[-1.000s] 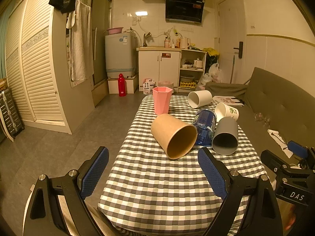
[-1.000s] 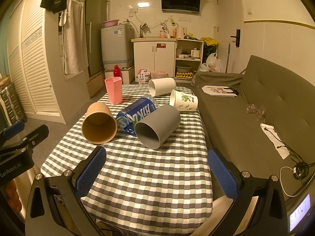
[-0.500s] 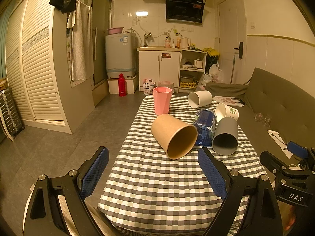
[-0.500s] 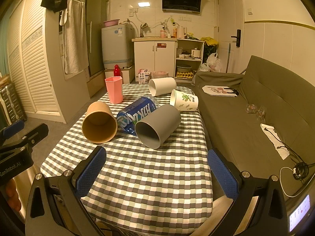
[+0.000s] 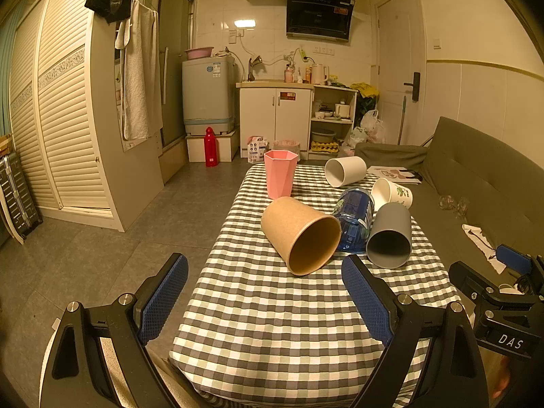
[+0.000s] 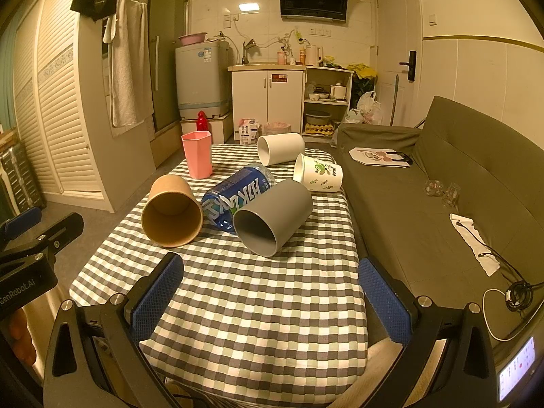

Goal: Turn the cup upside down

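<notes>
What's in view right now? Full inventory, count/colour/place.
brown paper cup: 1, kraft brown, on its side, mouth toward the cameras, table left of centre
blue cup: 1, blue with white lettering, on its side between brown and grey
grey cup: 1, grey, on its side, right of the blue one
printed cup: 1, white with green leaf print, on its side, behind the grey
white cup: 1, plain white, on its side, far end
pink cup: 1, pink, faceted, standing upright, far left
table: 1, grey-white checked cloth
sofa: 1, olive, right of table
left tool: 1, black, blue pads, open, empty
right tool: 1, same, open, empty
</notes>
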The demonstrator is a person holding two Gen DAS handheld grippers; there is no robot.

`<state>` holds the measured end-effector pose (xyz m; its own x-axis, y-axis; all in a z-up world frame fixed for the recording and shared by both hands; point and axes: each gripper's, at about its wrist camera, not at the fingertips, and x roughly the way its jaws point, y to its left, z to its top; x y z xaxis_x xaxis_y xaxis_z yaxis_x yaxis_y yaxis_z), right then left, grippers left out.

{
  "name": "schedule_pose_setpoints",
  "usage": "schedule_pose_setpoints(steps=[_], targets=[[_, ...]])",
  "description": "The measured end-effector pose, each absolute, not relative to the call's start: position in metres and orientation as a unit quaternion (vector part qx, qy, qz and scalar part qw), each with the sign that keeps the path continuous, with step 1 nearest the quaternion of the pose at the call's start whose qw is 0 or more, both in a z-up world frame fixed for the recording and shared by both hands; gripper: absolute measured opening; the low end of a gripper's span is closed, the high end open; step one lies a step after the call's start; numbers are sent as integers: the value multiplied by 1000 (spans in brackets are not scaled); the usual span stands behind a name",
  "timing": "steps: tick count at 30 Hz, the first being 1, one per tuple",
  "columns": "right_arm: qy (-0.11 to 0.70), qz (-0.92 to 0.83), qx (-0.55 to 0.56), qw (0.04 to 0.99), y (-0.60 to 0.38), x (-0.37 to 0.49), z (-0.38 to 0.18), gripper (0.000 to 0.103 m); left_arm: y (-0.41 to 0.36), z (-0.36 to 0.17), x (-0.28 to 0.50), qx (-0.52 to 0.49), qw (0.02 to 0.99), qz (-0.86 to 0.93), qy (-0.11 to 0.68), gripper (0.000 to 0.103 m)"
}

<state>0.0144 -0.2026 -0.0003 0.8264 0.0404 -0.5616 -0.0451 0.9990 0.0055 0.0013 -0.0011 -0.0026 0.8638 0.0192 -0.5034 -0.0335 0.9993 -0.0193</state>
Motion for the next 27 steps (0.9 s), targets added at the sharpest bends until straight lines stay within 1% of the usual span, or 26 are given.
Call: schedule_pose_setpoints(steps=[27], targets=[[295, 24, -8, 955, -202, 16, -4, 103, -2, -4, 1, -13, 965, 13, 262, 94]])
